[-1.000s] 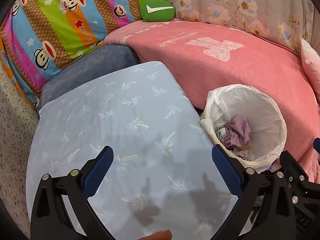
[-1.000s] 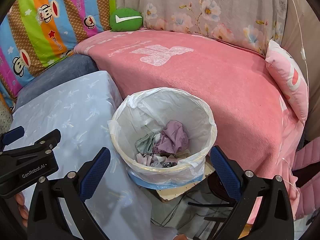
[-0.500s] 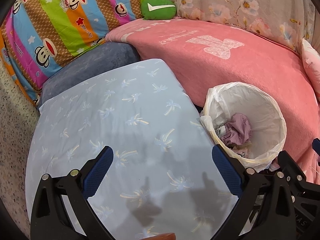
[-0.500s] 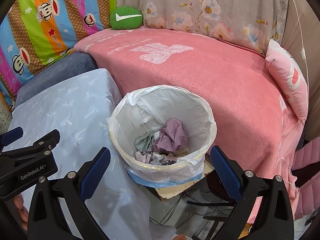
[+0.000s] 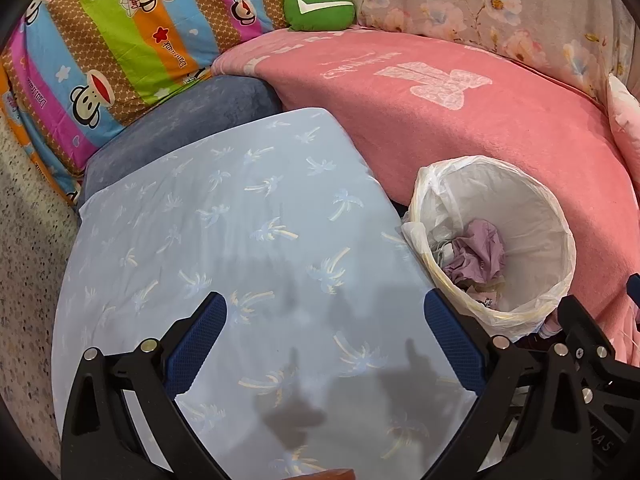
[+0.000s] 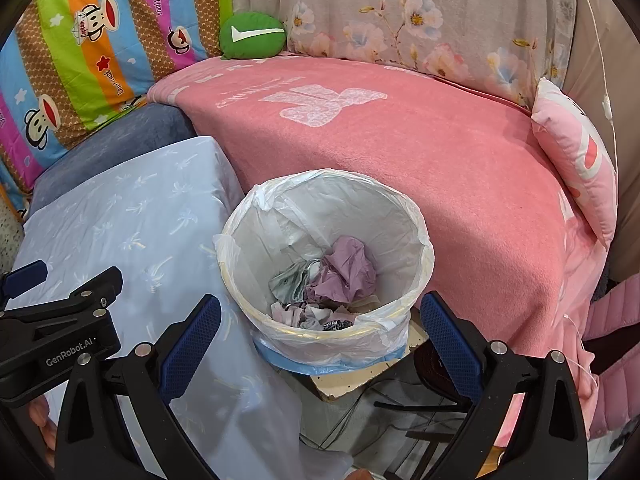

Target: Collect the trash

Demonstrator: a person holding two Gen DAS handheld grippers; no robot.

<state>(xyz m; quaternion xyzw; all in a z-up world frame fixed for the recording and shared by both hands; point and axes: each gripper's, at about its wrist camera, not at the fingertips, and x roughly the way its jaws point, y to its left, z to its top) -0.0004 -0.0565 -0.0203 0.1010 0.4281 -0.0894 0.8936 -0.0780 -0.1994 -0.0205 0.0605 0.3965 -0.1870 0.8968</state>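
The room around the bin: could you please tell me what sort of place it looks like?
Probably a home living room or bedroom: a sofa or bed under a pink blanket, cartoon-print bedding, a small cushion, and a lined trash bin beside a cloth-covered table.

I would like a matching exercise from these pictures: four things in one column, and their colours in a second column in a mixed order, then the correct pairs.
Things:
1. blanket on the sofa
2. round cushion with a white mark
3. crumpled paper in the trash bin
4. tablecloth with palm trees

Colours:
A. green
B. light blue
C. pink
D. pale purple

Pairs: 1-C, 2-A, 3-D, 4-B
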